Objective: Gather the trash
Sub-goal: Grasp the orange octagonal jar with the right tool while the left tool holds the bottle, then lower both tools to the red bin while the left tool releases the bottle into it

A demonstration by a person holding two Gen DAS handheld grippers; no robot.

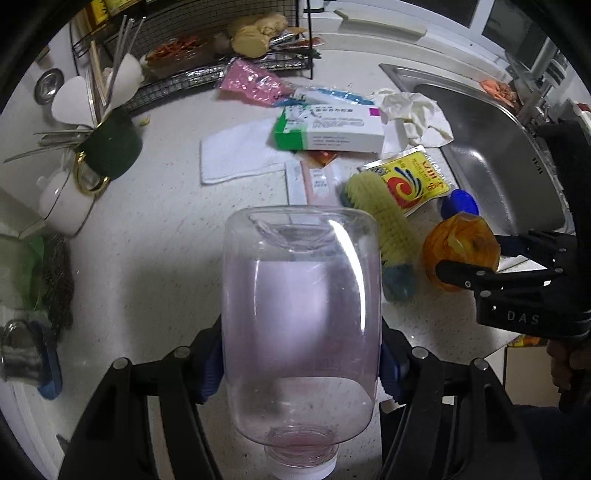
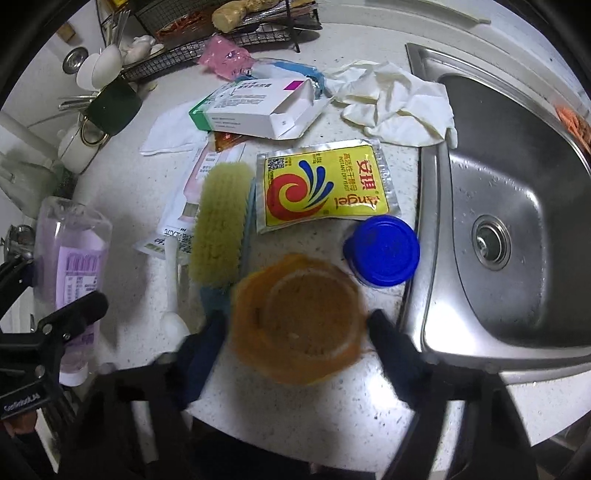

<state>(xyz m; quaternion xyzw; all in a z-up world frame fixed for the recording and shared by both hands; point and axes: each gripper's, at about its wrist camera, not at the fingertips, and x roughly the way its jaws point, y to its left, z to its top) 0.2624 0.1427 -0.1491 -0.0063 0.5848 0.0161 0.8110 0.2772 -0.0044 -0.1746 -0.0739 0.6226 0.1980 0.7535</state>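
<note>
A clear plastic bottle (image 1: 301, 295) with pink dregs hangs cap-down over the counter, and my left gripper (image 1: 301, 369) is shut on its sides. The right wrist view shows the same bottle (image 2: 74, 266) at the far left. An orange translucent jar (image 2: 299, 317) stands on the counter beside the sink, with my right gripper (image 2: 295, 332) around it and a finger touching each side. In the left wrist view that jar (image 1: 458, 251) sits between the right gripper's black fingers (image 1: 465, 275). A blue lid (image 2: 382, 251) lies just beyond the jar.
A yellow yeast packet (image 2: 321, 188), a scrub brush (image 2: 221, 225), an opened white-and-green box (image 2: 255, 107), pale gloves (image 2: 399, 103) and a pink bag (image 2: 221, 59) litter the counter. The steel sink (image 2: 498, 184) lies on the right. A green mug (image 2: 110, 107) and a wire rack (image 2: 221, 29) stand at the back left.
</note>
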